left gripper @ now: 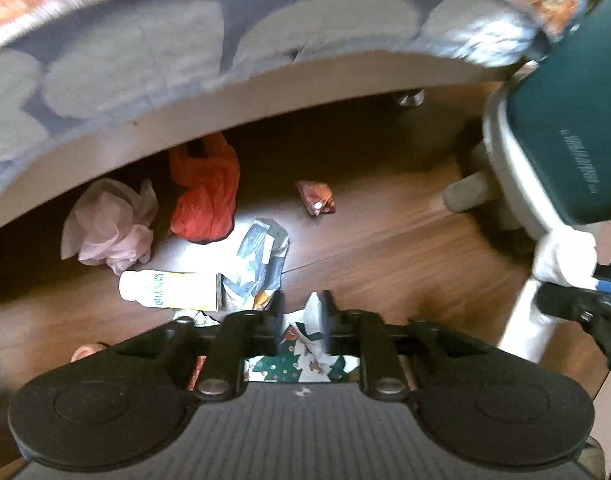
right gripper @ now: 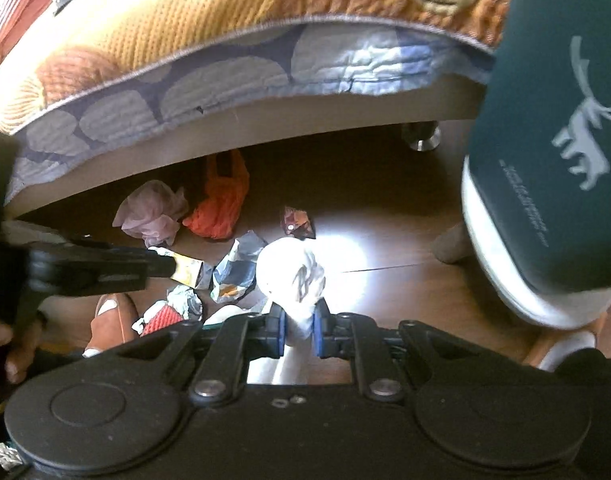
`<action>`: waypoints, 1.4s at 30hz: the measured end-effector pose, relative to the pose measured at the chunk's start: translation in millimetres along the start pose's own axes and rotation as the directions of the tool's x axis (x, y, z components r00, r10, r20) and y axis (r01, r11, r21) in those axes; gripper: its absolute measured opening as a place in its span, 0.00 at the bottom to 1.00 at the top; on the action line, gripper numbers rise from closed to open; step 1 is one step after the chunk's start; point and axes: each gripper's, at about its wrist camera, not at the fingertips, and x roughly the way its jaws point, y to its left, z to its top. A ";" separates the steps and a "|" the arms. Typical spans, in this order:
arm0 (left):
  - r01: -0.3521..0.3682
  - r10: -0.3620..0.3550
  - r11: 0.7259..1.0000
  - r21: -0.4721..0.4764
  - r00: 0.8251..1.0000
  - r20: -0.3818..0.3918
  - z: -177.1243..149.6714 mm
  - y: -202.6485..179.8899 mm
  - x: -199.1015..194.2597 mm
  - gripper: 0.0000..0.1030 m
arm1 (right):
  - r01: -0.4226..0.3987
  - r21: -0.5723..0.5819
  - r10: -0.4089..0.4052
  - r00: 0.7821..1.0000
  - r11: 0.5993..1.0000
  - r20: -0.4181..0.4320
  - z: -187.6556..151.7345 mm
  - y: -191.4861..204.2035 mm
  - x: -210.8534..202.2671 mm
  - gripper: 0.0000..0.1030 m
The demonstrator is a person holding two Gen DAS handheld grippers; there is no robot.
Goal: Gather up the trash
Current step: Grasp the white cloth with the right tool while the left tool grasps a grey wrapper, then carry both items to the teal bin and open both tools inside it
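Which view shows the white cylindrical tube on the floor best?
The left wrist view: the white cylindrical tube lies there in full, printed side up. In the right wrist view the left gripper hides nearly all of it.

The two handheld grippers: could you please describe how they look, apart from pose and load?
Both are matte black, with two round discs and silver pivot bolts behind the fingers. The left gripper has black fingers; the right gripper has blue pads. No cables or sleeves are discernible.

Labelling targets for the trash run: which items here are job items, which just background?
Job:
left gripper on gift wrap
right gripper on white bag
orange bag
pink bag
tube
red wrapper

Background:
bed
teal box
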 end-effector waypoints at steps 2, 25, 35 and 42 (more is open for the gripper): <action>-0.014 0.013 1.000 -0.016 0.999 -0.034 8.5 5.2 23.7 0.67 | -0.016 0.002 0.016 1.000 1.000 -0.027 3.4 -0.9 10.1 0.12; -0.092 0.103 0.994 0.056 0.965 -0.241 39.3 13.8 201.2 0.15 | -0.080 0.044 0.087 0.977 0.996 -0.197 15.7 10.9 67.3 0.13; -0.048 0.048 0.999 0.007 0.986 -0.162 34.2 13.4 128.7 0.04 | -0.029 0.023 0.032 0.988 0.999 -0.152 12.6 7.5 67.0 0.13; -0.014 0.012 0.999 -0.033 0.998 -0.065 25.0 2.6 32.0 0.04 | 0.001 -0.010 -0.002 0.998 1.000 -0.056 10.7 6.4 40.4 0.12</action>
